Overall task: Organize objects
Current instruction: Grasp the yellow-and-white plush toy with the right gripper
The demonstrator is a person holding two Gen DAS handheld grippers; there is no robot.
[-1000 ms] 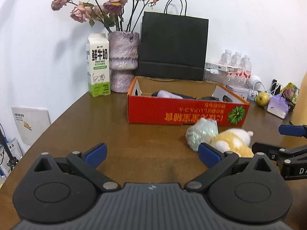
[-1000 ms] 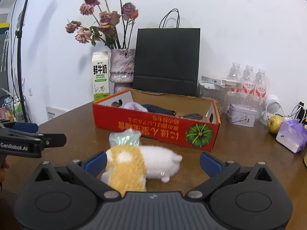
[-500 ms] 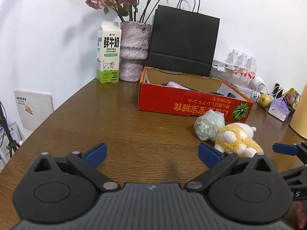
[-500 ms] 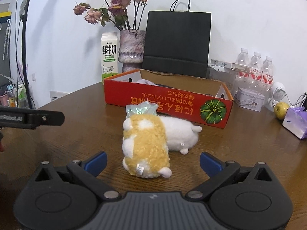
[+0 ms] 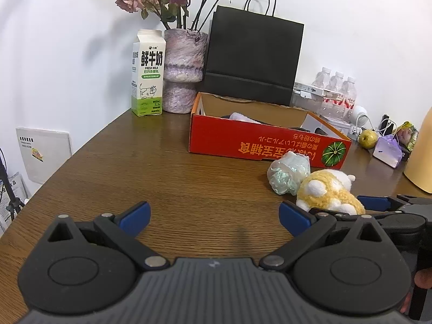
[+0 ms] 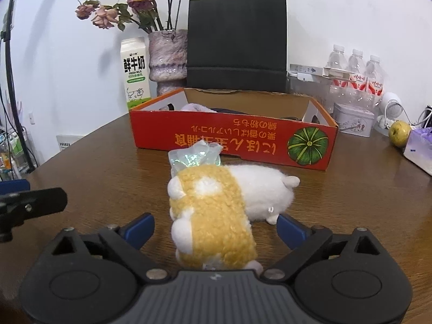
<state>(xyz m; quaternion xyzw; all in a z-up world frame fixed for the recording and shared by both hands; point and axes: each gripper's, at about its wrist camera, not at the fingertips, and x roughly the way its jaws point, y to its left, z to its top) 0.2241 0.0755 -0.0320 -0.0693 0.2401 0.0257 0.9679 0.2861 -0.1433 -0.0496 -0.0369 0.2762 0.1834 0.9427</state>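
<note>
A yellow and white plush toy (image 6: 216, 216) lies on the brown table in front of a red cardboard box (image 6: 232, 140). A small shiny green packet (image 6: 194, 156) rests against its far side. My right gripper (image 6: 216, 228) straddles the plush's near end. Its jaws are closing, with a gap still showing on each side of the toy. In the left wrist view the plush (image 5: 326, 191) and packet (image 5: 287, 172) sit to the right, before the box (image 5: 259, 143). My left gripper (image 5: 214, 216) hangs open over bare wood with nothing between its fingers.
A milk carton (image 5: 147, 73), a vase of dried roses (image 5: 183, 70) and a black paper bag (image 5: 253, 59) stand behind the box. Water bottles (image 6: 356, 75), a tin (image 6: 353, 121), an apple (image 6: 399, 132) and a purple pouch (image 6: 421, 148) crowd the right side.
My right gripper has moved forward and down until the plush lies between its fingers, and its jaws have narrowed a little. The left gripper has hardly moved.
</note>
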